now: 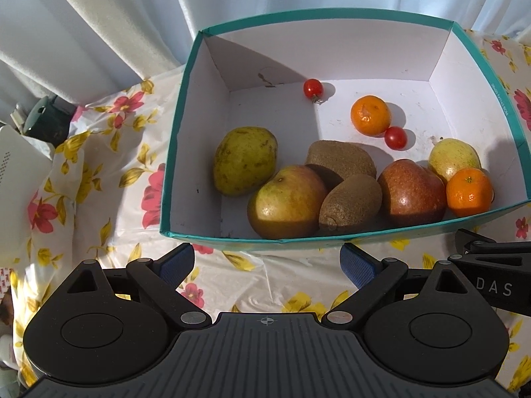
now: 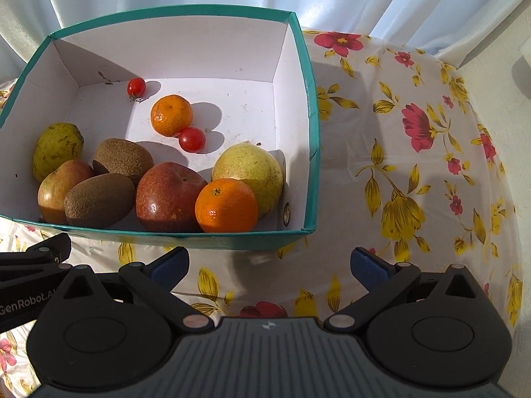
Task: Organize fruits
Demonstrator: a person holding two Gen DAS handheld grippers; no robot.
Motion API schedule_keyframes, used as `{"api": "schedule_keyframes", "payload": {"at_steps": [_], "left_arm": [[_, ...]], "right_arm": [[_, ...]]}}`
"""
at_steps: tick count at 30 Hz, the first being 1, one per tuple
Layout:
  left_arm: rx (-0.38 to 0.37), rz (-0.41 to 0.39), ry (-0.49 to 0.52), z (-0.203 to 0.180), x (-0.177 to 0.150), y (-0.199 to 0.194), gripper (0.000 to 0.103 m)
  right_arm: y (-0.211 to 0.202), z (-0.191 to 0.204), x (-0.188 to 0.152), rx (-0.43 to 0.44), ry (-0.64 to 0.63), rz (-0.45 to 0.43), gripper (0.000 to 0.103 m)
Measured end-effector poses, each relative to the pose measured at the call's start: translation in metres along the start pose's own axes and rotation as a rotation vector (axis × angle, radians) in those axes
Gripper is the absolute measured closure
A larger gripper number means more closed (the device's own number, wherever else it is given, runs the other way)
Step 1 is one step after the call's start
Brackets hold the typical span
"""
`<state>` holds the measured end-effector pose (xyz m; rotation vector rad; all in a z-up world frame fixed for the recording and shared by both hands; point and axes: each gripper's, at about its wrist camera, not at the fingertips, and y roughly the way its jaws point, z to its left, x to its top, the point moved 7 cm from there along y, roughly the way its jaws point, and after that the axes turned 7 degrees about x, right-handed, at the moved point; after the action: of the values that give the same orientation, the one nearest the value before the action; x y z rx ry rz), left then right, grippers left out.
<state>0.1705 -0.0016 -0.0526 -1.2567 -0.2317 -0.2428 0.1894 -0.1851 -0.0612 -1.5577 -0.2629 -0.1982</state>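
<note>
A teal box (image 1: 179, 126) with white inside holds the fruit: a green pear (image 1: 245, 161), a yellow-red apple (image 1: 287, 205), two kiwis (image 1: 350, 205), a red apple (image 1: 411, 192), a pale pear (image 1: 453, 159), two mandarins (image 1: 370, 114) and two cherry tomatoes (image 1: 313, 88). The same box (image 2: 312, 126) and fruit show in the right wrist view, with a mandarin (image 2: 226, 205) and the red apple (image 2: 169, 195) nearest. My left gripper (image 1: 267, 262) is open and empty, just in front of the box. My right gripper (image 2: 268, 265) is open and empty, at the box's near right corner.
The table wears a white cloth with red and yellow flowers (image 2: 415, 165). Pale curtains (image 1: 99, 16) hang behind. A dark green object (image 1: 46, 119) and a white device (image 1: 20, 172) stand left of the box. The table's rounded right edge (image 2: 511, 199) lies near a wall.
</note>
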Motion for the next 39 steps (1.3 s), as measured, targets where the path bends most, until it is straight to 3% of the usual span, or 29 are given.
{"api": "schedule_keyframes", "payload": {"at_steps": [39], "left_arm": [[-0.023,0.021,0.009,-0.0021,-0.0019,0.0054,0.005]], "right_arm": [[0.0065,0.0020,0.0006,-0.024,-0.008,0.010,0.000]]}}
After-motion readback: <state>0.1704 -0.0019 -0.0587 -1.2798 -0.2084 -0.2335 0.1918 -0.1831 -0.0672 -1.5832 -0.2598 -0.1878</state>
